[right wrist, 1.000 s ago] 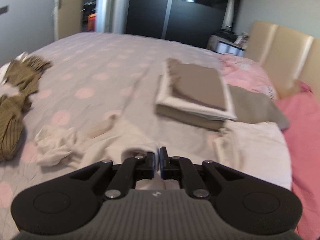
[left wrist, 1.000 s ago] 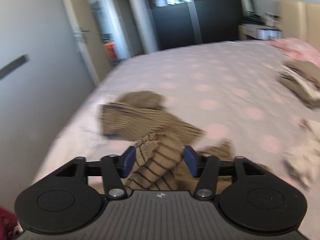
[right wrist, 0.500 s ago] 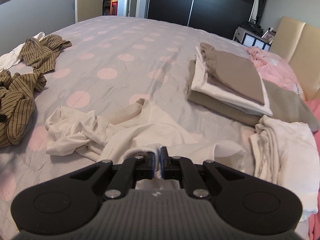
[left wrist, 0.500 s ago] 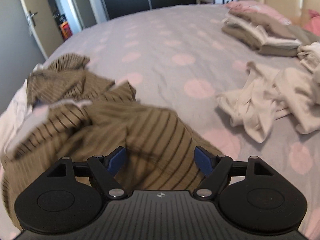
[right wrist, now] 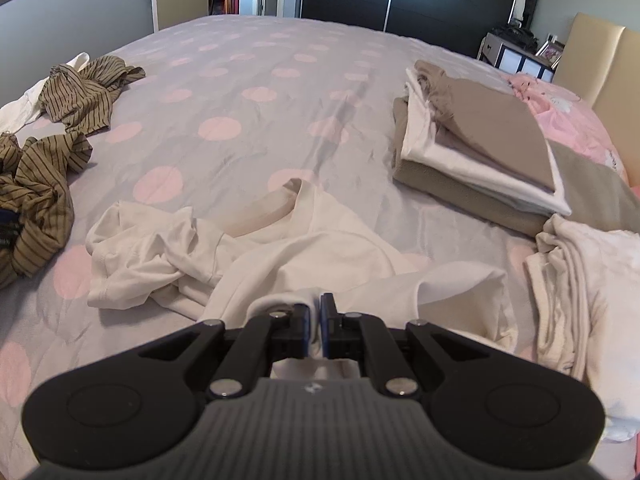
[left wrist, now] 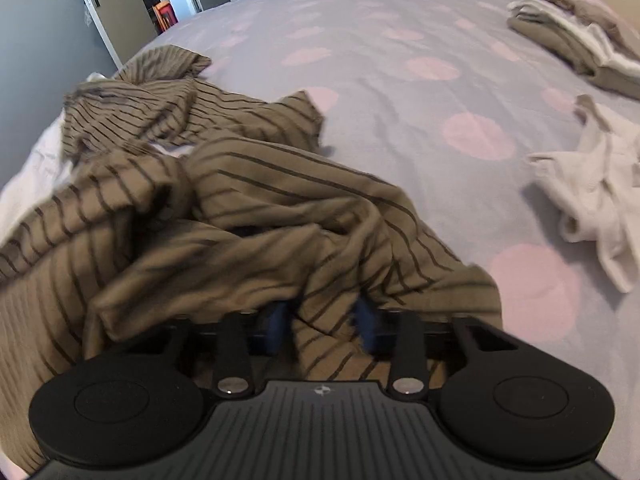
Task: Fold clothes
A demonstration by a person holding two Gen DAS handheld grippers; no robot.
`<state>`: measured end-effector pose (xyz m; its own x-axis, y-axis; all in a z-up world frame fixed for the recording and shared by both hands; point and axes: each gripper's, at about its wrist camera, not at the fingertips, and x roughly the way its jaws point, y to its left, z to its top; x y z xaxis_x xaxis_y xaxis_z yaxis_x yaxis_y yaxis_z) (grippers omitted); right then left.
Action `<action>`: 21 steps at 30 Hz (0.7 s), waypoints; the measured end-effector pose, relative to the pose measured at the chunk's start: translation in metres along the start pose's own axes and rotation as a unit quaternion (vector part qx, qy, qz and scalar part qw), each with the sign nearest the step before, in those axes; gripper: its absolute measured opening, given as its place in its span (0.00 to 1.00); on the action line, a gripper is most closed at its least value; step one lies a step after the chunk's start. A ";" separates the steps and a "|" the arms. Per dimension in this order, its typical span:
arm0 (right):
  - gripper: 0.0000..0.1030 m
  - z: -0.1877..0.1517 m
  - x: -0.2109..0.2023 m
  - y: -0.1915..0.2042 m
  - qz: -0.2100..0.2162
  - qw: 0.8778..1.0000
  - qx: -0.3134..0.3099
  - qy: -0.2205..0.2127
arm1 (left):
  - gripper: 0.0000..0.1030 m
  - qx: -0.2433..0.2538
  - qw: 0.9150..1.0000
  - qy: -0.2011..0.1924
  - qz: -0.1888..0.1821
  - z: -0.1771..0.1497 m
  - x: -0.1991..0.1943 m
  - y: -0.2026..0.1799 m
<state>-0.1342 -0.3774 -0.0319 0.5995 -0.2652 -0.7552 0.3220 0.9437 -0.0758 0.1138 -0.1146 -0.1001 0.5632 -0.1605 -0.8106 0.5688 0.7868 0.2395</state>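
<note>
A crumpled brown striped garment point(left wrist: 280, 200) lies on the polka-dot bed cover point(left wrist: 380, 40), right under my left gripper point(left wrist: 323, 322). Its jaws are closing, and a fold of the striped cloth fills the gap between the blue pads. From the right wrist the same heap point(right wrist: 36, 184) sits at the far left. My right gripper point(right wrist: 315, 326) is shut on an edge of a crumpled white garment point(right wrist: 300, 248), which spreads out ahead of it. That white garment point(left wrist: 592, 196) also shows at the right of the left wrist view.
A second striped garment point(right wrist: 84, 92) lies further back on the left. A folded stack of beige and white clothes point(right wrist: 472, 152) rests at the right, with more white cloth point(right wrist: 580, 272) beside it. Pink bedding point(right wrist: 560, 112) and a headboard point(right wrist: 592, 60) stand behind.
My left gripper let its striped bunch go, opened wide, sank onto the heap and narrowed around a new fold. The right gripper dipped slightly, still shut on the white garment.
</note>
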 end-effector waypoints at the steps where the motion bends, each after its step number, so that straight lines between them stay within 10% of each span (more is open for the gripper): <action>1: 0.08 0.000 0.003 0.000 0.001 1.000 0.003 0.003 | 0.15 0.007 1.000 0.002 0.012 0.001 0.002 0.004; 7: 0.08 0.001 0.010 0.000 0.002 1.000 0.000 0.008 | 0.08 -0.011 0.994 0.018 0.108 0.014 0.011 0.067; 13: 0.08 -0.001 0.016 -0.005 0.013 1.000 0.012 0.014 | 0.08 -0.069 0.970 0.043 0.228 0.022 0.025 0.151; 17: 0.07 -0.002 0.016 -0.006 0.015 1.000 0.012 0.014 | 0.18 -0.110 0.971 0.046 0.205 0.029 0.017 0.171; 21: 0.11 -0.001 0.011 -0.006 0.012 1.000 0.008 0.012 | 0.51 -0.133 0.980 0.030 0.148 0.037 -0.005 0.154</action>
<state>-0.1298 -0.3854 -0.0406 0.5898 -0.2386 -0.7715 0.3200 0.9462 -0.0479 0.2205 -0.0141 -0.0393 0.6399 0.1276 -0.7578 0.2052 0.9220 0.3285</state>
